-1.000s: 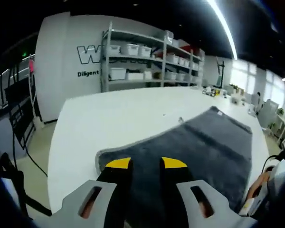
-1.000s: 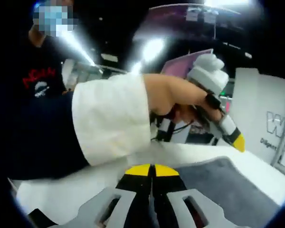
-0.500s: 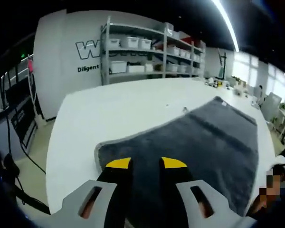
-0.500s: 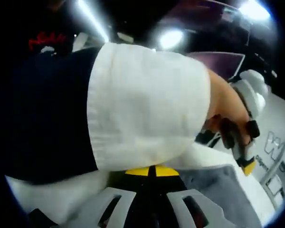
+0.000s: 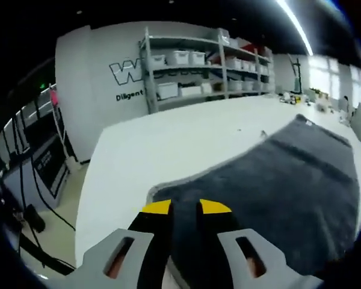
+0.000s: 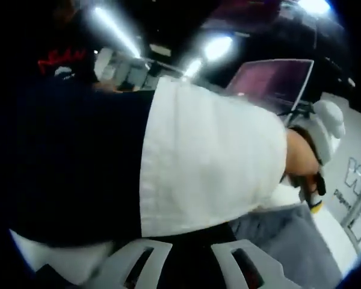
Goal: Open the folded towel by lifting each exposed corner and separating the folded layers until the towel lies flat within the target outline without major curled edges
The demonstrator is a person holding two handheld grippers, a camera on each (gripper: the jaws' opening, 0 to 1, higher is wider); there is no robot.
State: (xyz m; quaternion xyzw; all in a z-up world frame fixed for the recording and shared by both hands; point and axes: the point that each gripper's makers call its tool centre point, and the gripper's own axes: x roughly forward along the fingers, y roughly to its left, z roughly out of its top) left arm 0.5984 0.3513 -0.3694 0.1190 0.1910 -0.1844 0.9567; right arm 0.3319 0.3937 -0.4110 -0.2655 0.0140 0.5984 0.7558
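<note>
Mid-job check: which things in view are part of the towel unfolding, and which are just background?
Job:
- grey towel, spread on the white table
- left claw, jaws slightly apart over the towel's near corner
- right claw, tips hidden behind a white sleeve

Lying about:
- shelving with bins
- small items at the table's far end
- screen

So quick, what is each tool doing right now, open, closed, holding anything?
Left tool: open, jaws apart over the grey towel, holding nothing.
Right tool: cannot be told; a white sleeve hides its jaw tips.
</note>
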